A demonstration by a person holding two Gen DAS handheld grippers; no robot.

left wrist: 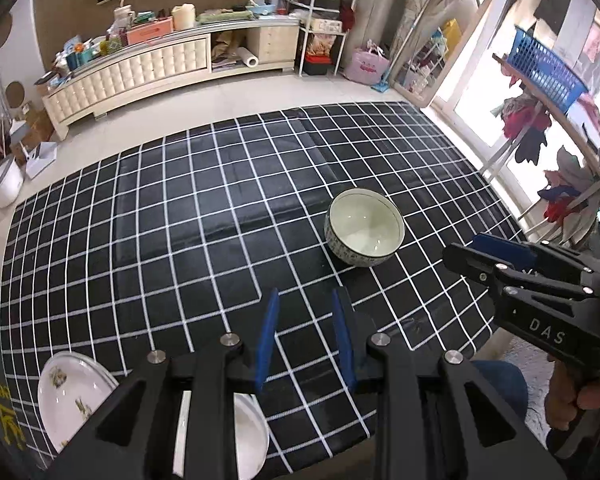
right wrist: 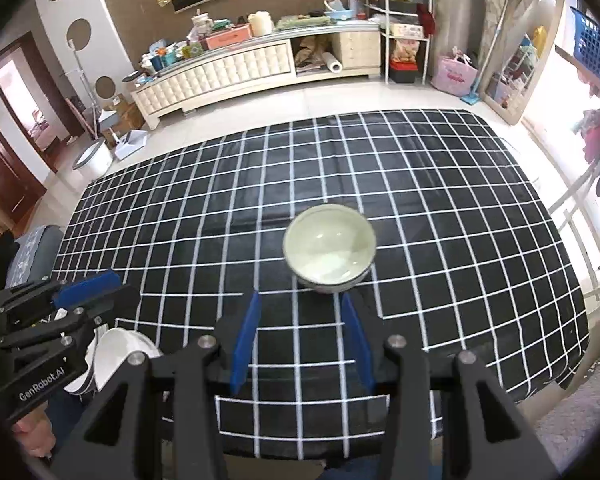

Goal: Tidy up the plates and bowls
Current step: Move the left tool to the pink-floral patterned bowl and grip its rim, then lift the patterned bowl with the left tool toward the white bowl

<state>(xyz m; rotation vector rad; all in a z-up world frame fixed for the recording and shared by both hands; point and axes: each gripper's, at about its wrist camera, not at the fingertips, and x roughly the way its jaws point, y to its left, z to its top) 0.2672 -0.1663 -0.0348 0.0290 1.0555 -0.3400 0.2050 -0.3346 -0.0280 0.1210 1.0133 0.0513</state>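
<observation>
1. The step in hand is judged to be the pick-up of the single bowl (right wrist: pixel 329 249), which stands upright and empty on the table's black checked tablecloth (right wrist: pixel 460 220), right of centre and nearer the near edge than the far one.
2. The right gripper (right wrist: pixel 301 342) is seen with its blue fingers parted, nothing held; the bowl sits just beyond the fingertips, roughly centred on the gap but wider than it.
3. For a good grasp the wall is best pinched, one finger inside the rim and one outside, since the whole bowl would not fit the gap as it stands; the glazed surface is probably slippery, so the pinch should be seated deep before lifting.
4. The left gripper (left wrist: pixel 306 340) is seen parted to a moderate gap, empty, hovering over the near left part of the table above the plates (left wrist: pixel 72 396).
5. The plates lie at the near left corner, partly hidden by the gripper body; the bowl is probably destined beside or on them.
6. Count: bowls, one. Plates, at least two white ones overlapping, one with a floral print; the exact number cannot be told.
7. Grippers, two; a hand (left wrist: pixel 580 404) is visible on the right one's handle.
</observation>
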